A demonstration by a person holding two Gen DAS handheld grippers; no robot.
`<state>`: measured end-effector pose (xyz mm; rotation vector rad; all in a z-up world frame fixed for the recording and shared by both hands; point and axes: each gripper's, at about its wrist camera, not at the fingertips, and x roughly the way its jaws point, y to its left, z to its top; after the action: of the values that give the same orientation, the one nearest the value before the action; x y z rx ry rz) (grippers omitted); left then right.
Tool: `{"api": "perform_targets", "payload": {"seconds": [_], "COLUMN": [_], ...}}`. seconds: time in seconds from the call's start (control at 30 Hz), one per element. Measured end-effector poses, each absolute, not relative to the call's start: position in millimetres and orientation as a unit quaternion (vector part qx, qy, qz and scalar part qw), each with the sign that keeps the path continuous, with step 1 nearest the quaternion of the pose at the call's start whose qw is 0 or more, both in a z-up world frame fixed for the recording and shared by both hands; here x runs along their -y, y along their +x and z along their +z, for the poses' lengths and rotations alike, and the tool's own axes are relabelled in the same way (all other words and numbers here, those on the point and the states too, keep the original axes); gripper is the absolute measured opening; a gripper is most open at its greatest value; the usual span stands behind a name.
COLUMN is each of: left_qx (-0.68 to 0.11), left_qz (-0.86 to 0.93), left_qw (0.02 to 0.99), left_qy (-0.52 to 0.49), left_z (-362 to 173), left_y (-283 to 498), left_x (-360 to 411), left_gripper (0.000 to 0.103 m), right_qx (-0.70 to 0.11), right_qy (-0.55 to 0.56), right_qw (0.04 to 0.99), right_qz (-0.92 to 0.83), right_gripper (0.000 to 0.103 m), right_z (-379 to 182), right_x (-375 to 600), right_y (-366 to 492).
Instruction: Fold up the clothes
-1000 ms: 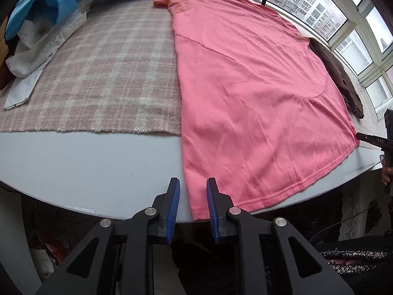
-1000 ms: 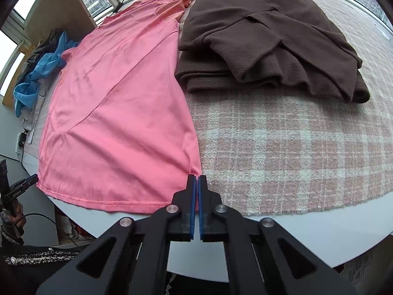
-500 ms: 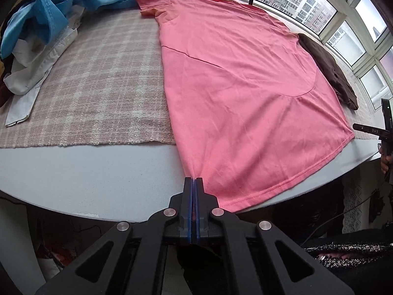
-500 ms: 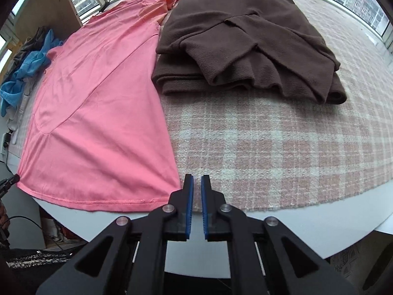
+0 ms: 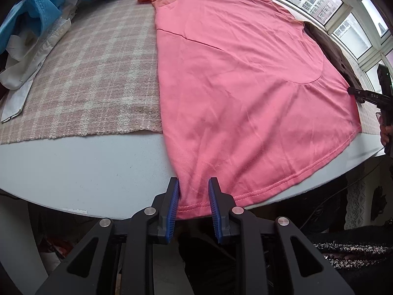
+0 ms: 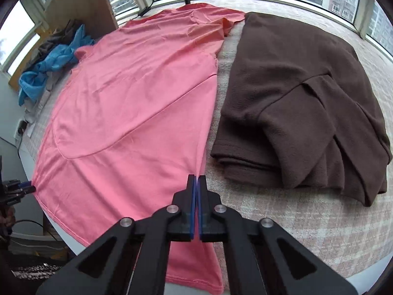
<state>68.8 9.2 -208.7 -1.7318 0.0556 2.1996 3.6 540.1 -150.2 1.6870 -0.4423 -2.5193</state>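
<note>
The pink shirt [image 5: 240, 86] is soft, light; hold its near hem corners. Right claw [image 6: 196, 184] grips one corner; left claw [image 5: 192, 191] has just been opening, the other corner loose between its jaws.

The only readable text is "D A S", small pale letters on the black finger of the right gripper [image 5: 368, 95] at the right edge of the left wrist view. Nothing else in either view carries writing that can be made out.
</note>
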Motion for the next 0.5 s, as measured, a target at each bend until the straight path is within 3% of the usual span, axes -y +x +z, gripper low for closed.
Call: {"api": "perform_targets", "payload": {"seconds": [0.07, 0.2, 0.27, 0.3, 0.33, 0.47, 0.5], "left_qx": [-0.015, -0.005, 0.006, 0.009, 0.012, 0.000, -0.003], "left_qz": [0.774, 0.776, 0.777, 0.778, 0.779, 0.778, 0.778], "left_qw": [0.163, 0.151, 0.150, 0.147, 0.145, 0.140, 0.139], "left_qy": [-0.612, -0.613, -0.612, -0.611, -0.611, -0.613, -0.613], "left_z": [-209, -204, -201, -201, -200, -203, -203], "left_y": [69, 73, 74, 74, 74, 75, 75], "left_x": [-7, 5, 13, 16, 19, 20, 20], "left_gripper": [0.026, 0.030, 0.033, 0.034, 0.034, 0.034, 0.034], "right_qx": [0.210, 0.210, 0.209, 0.202, 0.184, 0.094, 0.075], "right_qy": [0.550, 0.571, 0.567, 0.570, 0.574, 0.590, 0.586], "right_qw": [0.020, -0.004, 0.018, 0.032, 0.037, 0.042, 0.045], "right_qz": [-0.808, -0.794, -0.797, -0.796, -0.797, -0.800, -0.805], "right_gripper": [0.001, 0.005, 0.022, 0.043, 0.049, 0.049, 0.042], "right_z": [-155, -157, -151, -150, -151, -162, -162], "right_x": [-569, -576, -570, -565, -558, -529, -522], "right_y": [12, 21, 29, 32, 31, 23, 23]}}
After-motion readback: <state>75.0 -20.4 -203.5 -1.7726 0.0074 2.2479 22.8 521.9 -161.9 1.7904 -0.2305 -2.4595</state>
